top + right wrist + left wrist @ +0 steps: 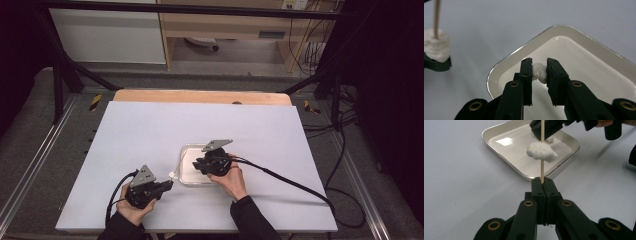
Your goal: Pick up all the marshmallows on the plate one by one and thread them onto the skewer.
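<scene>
My left gripper is shut on a thin wooden skewer that stands up from its tips. A white fluffy lump is threaded partway up the skewer. In the high view the left gripper lies at the front left of the table, pointing right toward the shallow white tray. My right gripper reaches low over the tray's near corner, and its pads press a second small white lump from both sides. The skewer and its lump stand off to its left.
The tray sits on a white table top with a wooden strip along its far edge. A black cable trails from the right gripper across the table to the right. A dark frame and shelves stand beyond.
</scene>
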Demonstrator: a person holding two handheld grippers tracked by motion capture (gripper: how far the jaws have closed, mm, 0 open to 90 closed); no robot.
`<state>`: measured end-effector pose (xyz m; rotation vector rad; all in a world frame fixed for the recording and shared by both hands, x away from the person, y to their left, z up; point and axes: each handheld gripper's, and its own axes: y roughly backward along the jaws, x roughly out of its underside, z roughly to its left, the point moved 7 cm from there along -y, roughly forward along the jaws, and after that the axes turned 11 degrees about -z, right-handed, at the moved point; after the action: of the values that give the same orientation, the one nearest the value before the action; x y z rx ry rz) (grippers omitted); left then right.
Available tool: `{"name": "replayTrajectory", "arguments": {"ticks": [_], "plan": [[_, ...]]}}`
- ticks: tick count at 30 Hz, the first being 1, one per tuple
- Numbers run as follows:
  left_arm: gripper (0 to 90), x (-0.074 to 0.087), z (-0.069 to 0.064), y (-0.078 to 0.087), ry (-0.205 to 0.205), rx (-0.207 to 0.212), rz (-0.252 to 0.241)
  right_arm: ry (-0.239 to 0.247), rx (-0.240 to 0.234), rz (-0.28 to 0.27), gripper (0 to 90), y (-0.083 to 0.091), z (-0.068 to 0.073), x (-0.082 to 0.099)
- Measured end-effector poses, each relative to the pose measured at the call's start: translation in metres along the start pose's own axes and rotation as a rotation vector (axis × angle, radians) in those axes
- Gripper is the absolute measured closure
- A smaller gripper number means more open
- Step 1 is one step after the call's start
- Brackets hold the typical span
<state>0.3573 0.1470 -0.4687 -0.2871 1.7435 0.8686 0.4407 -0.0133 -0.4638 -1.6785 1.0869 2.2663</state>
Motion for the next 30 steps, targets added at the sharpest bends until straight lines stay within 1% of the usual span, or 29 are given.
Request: {"name": "replayTrajectory", "arguments": {"ticks": [2,6,10,13,16,19,22,27,30], "plan": [[88.6,0.0,-0.001,0.0,-0.001,0.002,-0.003,-0.003,-0.009,-0.028,75.5,0.008,0.001,-0.007],[88.6,-0.001,-0.003,0.0,-0.007,0.007,-0.006,-0.015,-0.037,-0.104,75.3,0.026,0.005,-0.023],[88.6,-0.001,-0.004,0.0,-0.011,0.011,-0.01,-0.036,-0.056,-0.173,75.1,0.045,0.006,-0.038],[88.7,-0.001,-0.005,-0.001,-0.015,0.014,-0.01,-0.043,-0.067,-0.211,75.0,0.056,0.005,-0.046],[88.7,-0.001,-0.007,-0.001,-0.018,0.019,-0.012,-0.063,-0.086,-0.249,74.9,0.064,0.006,-0.055],[88.7,-0.002,-0.008,-0.002,-0.025,0.024,-0.01,-0.089,-0.109,-0.282,74.9,0.069,0.007,-0.062],[88.7,-0.002,-0.009,-0.002,-0.03,0.029,-0.012,-0.116,-0.134,-0.304,74.9,0.07,0.009,-0.066],[88.7,-0.002,-0.011,-0.002,-0.04,0.035,-0.013,-0.151,-0.157,-0.321,74.7,0.069,0.009,-0.068],[88.7,-0.002,-0.012,-0.002,-0.042,0.036,-0.014,-0.163,-0.176,-0.329,74.5,0.067,0.011,-0.069]]}}
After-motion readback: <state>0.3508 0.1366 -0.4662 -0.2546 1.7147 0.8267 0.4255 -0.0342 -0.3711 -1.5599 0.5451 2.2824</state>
